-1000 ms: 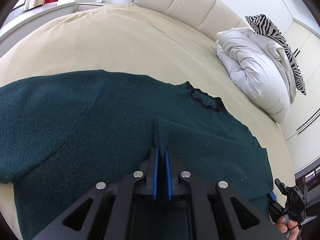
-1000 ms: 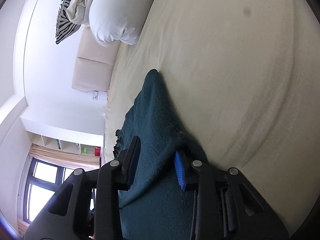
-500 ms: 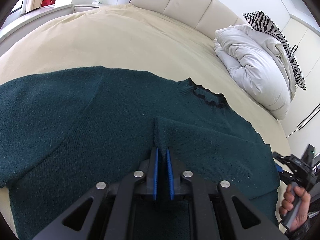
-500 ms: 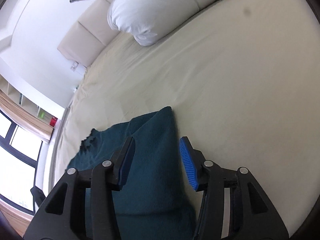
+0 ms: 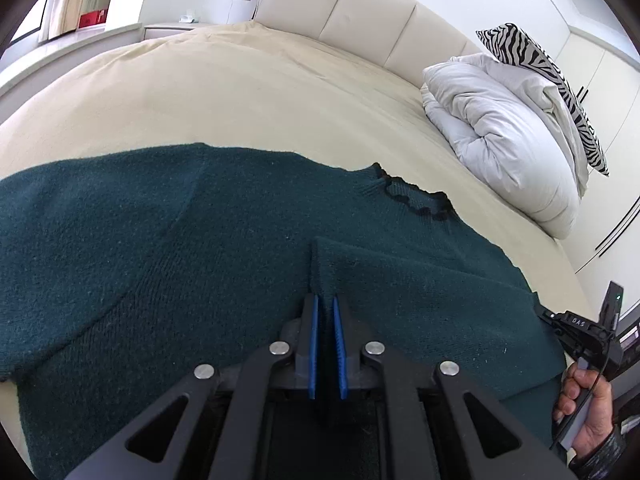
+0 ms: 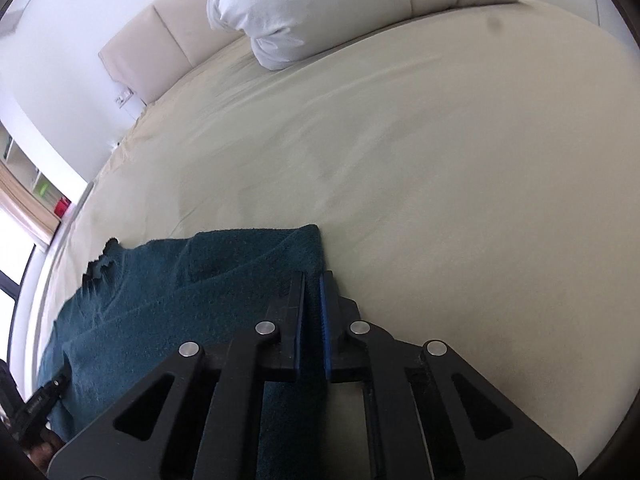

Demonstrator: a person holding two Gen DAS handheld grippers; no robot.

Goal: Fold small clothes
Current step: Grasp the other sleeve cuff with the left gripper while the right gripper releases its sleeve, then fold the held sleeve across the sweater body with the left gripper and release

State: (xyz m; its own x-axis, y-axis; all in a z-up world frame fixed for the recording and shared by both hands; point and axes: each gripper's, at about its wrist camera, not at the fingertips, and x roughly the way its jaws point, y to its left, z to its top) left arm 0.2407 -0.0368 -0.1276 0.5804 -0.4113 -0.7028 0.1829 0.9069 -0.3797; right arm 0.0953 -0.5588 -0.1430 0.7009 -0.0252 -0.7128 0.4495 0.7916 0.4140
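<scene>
A dark green knitted sweater (image 5: 168,248) lies flat on the cream bed (image 5: 248,92), its black-trimmed collar (image 5: 420,200) toward the headboard. One sleeve (image 5: 420,280) is folded over the body. My left gripper (image 5: 325,300) is shut on that sleeve's cuff, low over the sweater's middle. In the right wrist view my right gripper (image 6: 313,280) is shut on the sweater's folded right edge (image 6: 308,248), beside bare sheet. The right gripper also shows in the left wrist view (image 5: 580,332), held in a hand at the sweater's right edge.
A white duvet (image 5: 508,136) and a zebra pillow (image 5: 560,80) are piled at the bed's far right by the padded headboard (image 5: 360,4). Bare sheet (image 6: 460,184) stretches beyond and right of the sweater. A shelf and window lie far left.
My right gripper swung level and closed from open onto the sweater's right edge. My left gripper kept its grip on the cuff and hardly moved.
</scene>
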